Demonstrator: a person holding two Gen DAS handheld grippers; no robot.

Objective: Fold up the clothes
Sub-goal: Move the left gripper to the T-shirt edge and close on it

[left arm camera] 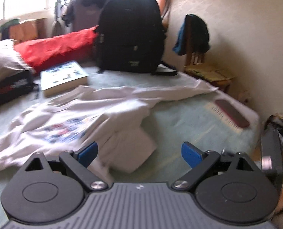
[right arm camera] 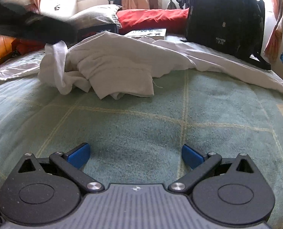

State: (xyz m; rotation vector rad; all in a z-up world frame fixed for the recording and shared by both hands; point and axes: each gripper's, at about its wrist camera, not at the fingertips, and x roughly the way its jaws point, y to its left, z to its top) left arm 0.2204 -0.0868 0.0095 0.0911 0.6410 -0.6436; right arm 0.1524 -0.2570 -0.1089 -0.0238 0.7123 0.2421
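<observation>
A white T-shirt [left arm camera: 84, 114] with a blue and red print lies crumpled on the green checked bed cover [left arm camera: 189, 129]. My left gripper [left arm camera: 139, 153] is open just above its near sleeve [left arm camera: 133, 148], which reaches in between the blue pads without being pinched. In the right wrist view the shirt [right arm camera: 122, 61] is bunched at the middle of the bed. My right gripper [right arm camera: 135, 154] is open over bare bed cover [right arm camera: 141, 118], well short of the shirt. A blurred dark shape, the left gripper [right arm camera: 27, 24], hovers over the shirt's left end.
A black backpack [left arm camera: 130, 32] stands at the back of the bed. Beside it are a book [left arm camera: 63, 76], a red pillow [left arm camera: 55, 47] and a black box [left arm camera: 11, 87]. A dark red brush [left arm camera: 231, 114] lies near the right edge. A wooden chair [left arm camera: 204, 70] stands past that edge.
</observation>
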